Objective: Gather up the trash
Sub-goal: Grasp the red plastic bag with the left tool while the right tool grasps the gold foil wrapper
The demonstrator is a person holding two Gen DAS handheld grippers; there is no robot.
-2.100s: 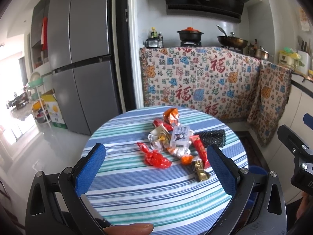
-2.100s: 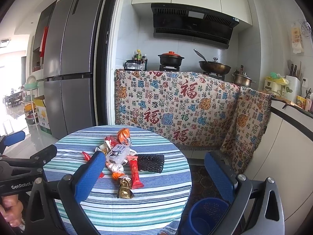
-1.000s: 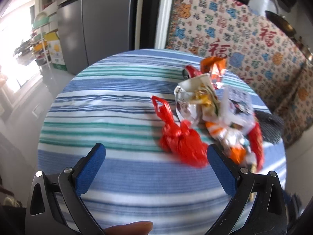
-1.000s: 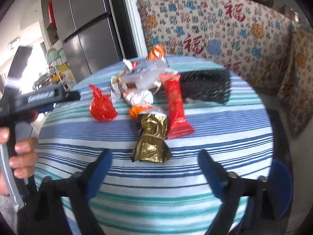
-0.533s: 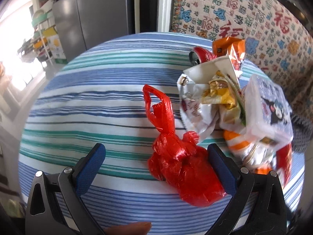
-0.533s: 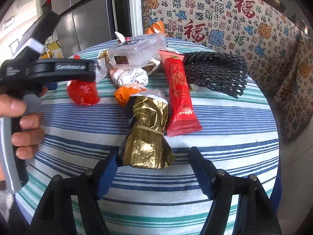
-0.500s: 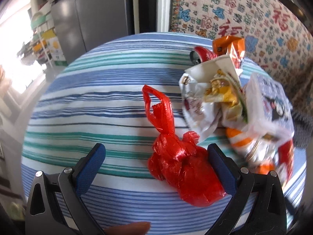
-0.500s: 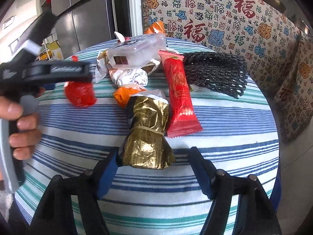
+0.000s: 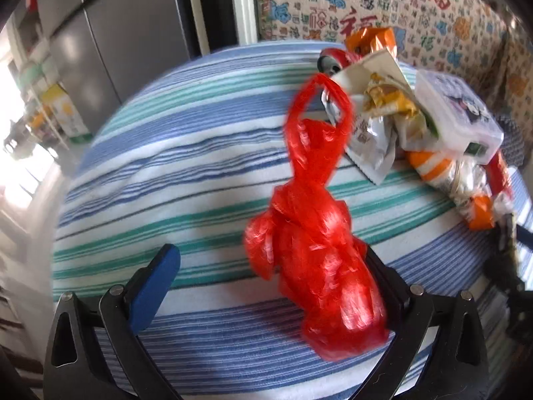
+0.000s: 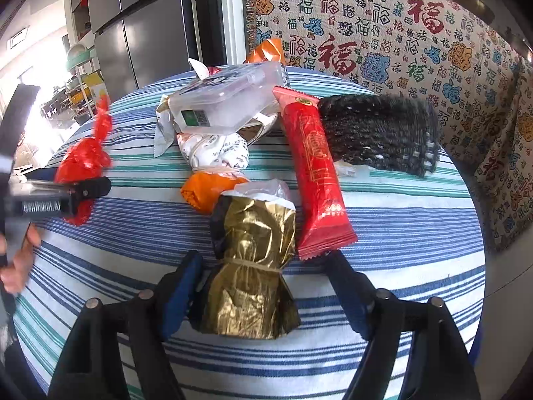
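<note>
A knotted red plastic bag point(image 9: 316, 233) lies on the striped tablecloth point(image 9: 166, 166). My left gripper point(image 9: 269, 263) is open around it; the bag lies against the right finger and leaves a gap to the blue left pad point(image 9: 156, 283). A crumpled gold foil wrapper point(image 10: 253, 266) lies between the fingers of my right gripper point(image 10: 265, 266), whose jaws are opening, with the right finger apart from the foil. Behind it are a long red wrapper point(image 10: 313, 173), black mesh netting point(image 10: 379, 133), a clear plastic box point(image 10: 226, 100) and orange wrappers point(image 10: 210, 190).
The round table's edge point(image 10: 476, 233) drops off close on the right. A grey fridge point(image 10: 150, 26) and a patterned cloth over the counter point(image 10: 383, 33) stand behind. In the right wrist view a hand point(image 10: 20, 260) holds the left gripper's handle point(image 10: 50, 196) beside the red bag.
Both grippers have come lower and closer to the table. The red bag now sits between the left fingers, and the gold wrapper between the right fingers, which narrowed and then widened a little.
</note>
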